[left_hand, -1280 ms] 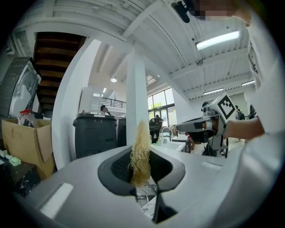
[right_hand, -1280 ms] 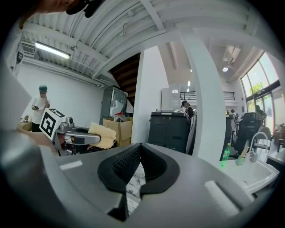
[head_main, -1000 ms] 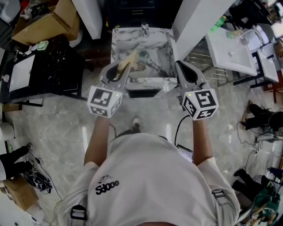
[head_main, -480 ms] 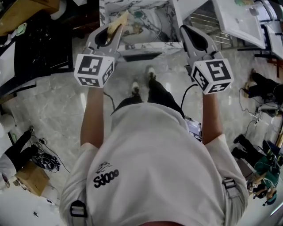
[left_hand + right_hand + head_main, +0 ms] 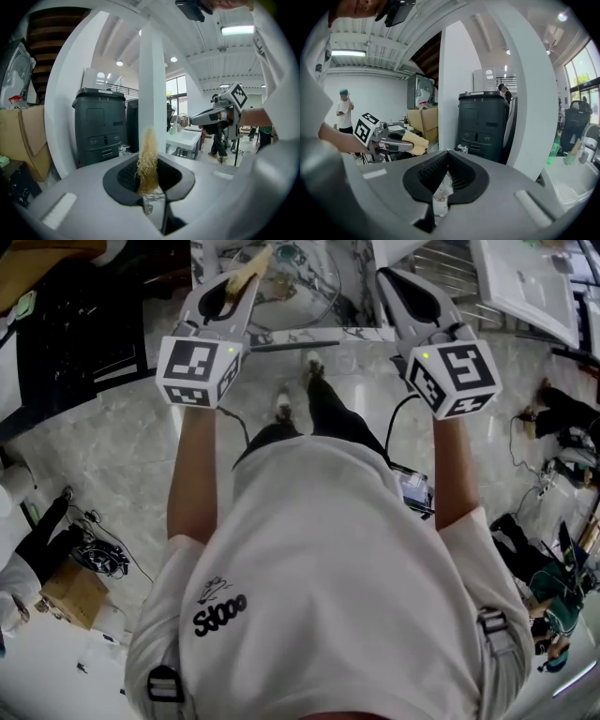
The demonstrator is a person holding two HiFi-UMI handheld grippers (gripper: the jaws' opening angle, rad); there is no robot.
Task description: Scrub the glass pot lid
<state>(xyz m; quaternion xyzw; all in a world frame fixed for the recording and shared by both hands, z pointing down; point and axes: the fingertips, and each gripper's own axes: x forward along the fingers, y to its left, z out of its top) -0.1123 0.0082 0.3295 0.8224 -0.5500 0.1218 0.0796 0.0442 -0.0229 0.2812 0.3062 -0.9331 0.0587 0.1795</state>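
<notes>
Two grippers held side by side, well apart. Left gripper (image 5: 149, 185) clamped on a tan fibrous scrubber (image 5: 148, 157), which pokes out past the jaw tips. Right gripper (image 5: 444, 176) pressed together, nothing between the jaws. Just ahead of and below both tips, a marbled sink (image 5: 281, 336). Inside it, roughly between the two grippers, what looks like the glass pot lid (image 5: 305, 292), showing only as a thin round rim. Further out beyond the left gripper, a white pillar (image 5: 152, 79) and a dark cabinet-like unit (image 5: 99, 126).

The left claw (image 5: 149, 187) pinches a straw-coloured fibrous scrubber (image 5: 147, 159) upright; the right claw (image 5: 220, 115) hovers beyond, beside a white pillar (image 5: 152, 70).
</notes>
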